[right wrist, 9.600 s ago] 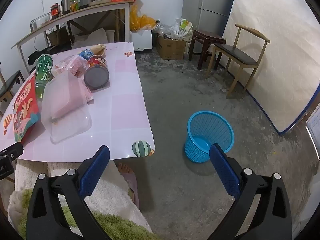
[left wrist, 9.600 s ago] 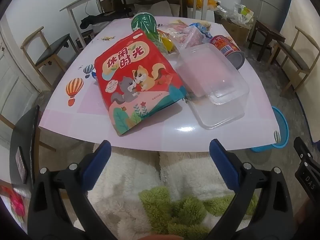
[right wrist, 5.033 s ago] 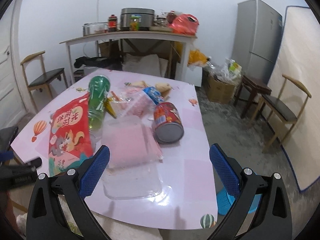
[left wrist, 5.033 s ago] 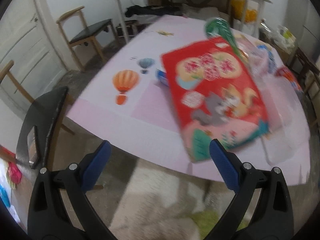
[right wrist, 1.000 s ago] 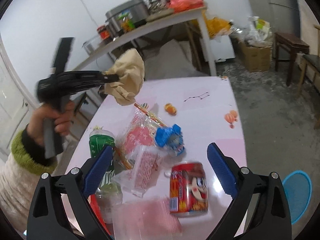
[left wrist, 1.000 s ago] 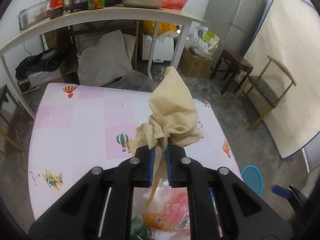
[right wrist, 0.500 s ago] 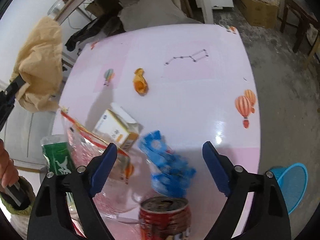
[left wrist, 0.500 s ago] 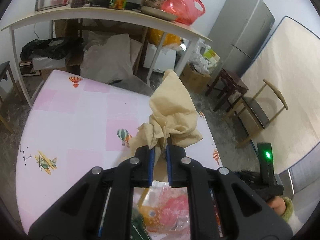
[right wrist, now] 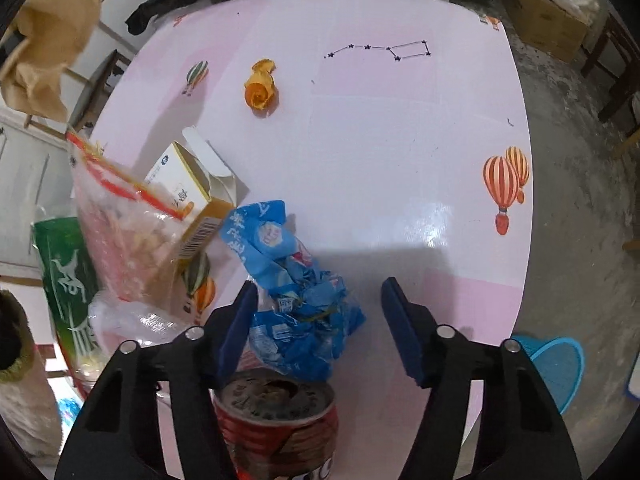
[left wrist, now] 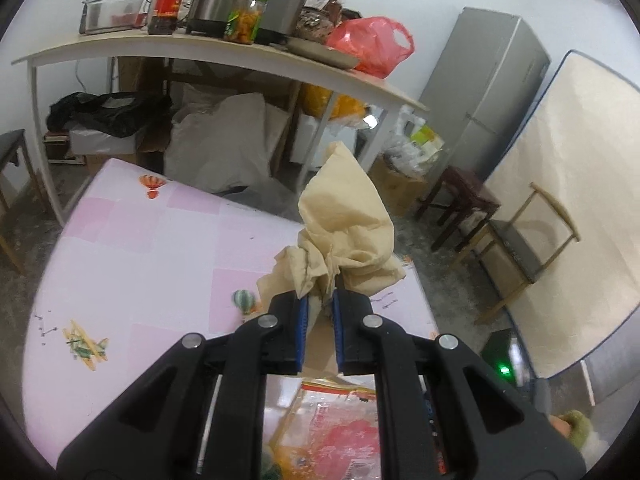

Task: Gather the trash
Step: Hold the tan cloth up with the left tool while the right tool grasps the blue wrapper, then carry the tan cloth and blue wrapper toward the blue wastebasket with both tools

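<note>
**Right gripper closing in on the blue wrapper while the left is carrying crumpled paper**

The right gripper (right wrist: 316, 320) is hanging over the pink table (right wrist: 400, 140) with its jaws spread wide, and the crumpled blue wrapper (right wrist: 288, 284) is sitting between them, nearer the left-hand pad (right wrist: 236, 328) than the right one. To do this grab well, the person is probably best off shifting the gripper a little toward nine o'clock so the wad is centred, then lowering until the pads are bracketing its thickest part before squeezing. The wrapper looks light and springy, so a shallow pinch could be letting it slip out. The red can (right wrist: 276, 420) is lying at six o'clock, just beside the wrapper, and the yellow carton (right wrist: 192, 196) at ten o'clock is near its upper end; closing slowly should keep both from being caught or knocked.

The left gripper (left wrist: 320, 316) is clamped on a bunch of tan crumpled paper (left wrist: 344, 236), which is standing up from the pads toward twelve o'clock, held clear above the table. In the right wrist view that paper is showing at ten o'clock, well apart from the wrapper.

An orange scrap (right wrist: 260, 88) is lying at eleven o'clock on the table, well apart from the jaws. The blue basket (right wrist: 556, 368) is sitting on the floor at four o'clock, beyond the table edge, presumably where both pieces are heading.
</note>
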